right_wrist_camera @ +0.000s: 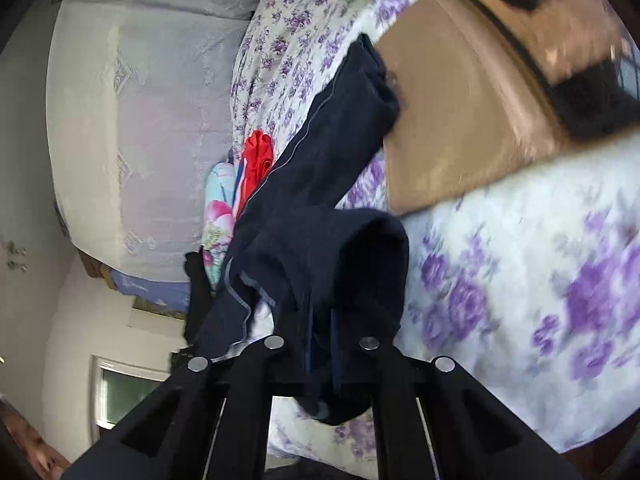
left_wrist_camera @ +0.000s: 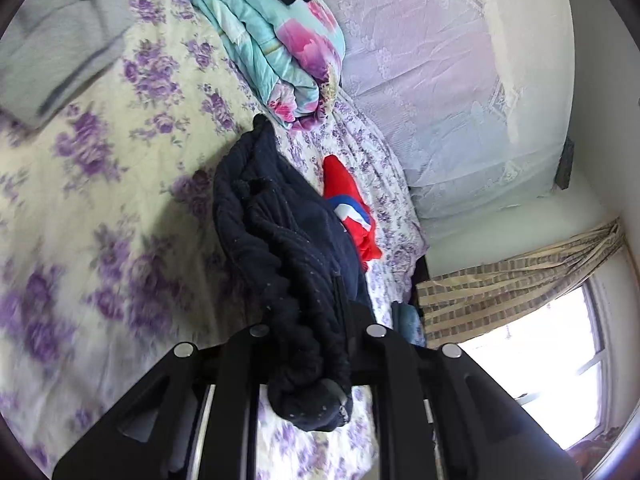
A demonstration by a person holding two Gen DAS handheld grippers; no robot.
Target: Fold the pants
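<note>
Claw left (left_wrist_camera: pixel 308 344) and claw right (right_wrist_camera: pixel 324 336) both clenched on bunched navy pants (left_wrist_camera: pixel 280 232) trailing ahead over the bed (left_wrist_camera: pixel 100 208); likely to slip free if tugged unevenly.

Home bedroom, bed under a purple-flowered sheet (left_wrist_camera: pixel 100 184) ahead of the gripper, folded floral quilt (left_wrist_camera: pixel 280 48) beyond, lace-covered headboard (left_wrist_camera: pixel 432 92), tied-back curtain (left_wrist_camera: pixel 520 280), window (left_wrist_camera: pixel 552 368) alongside.

The pants (left_wrist_camera: pixel 288 248) are lying along the bed (left_wrist_camera: pixel 100 200), one end bunched in each tool; a folded quilt (left_wrist_camera: pixel 280 52) is sitting beyond them, a small garment (left_wrist_camera: pixel 348 200) lying just beside them
</note>
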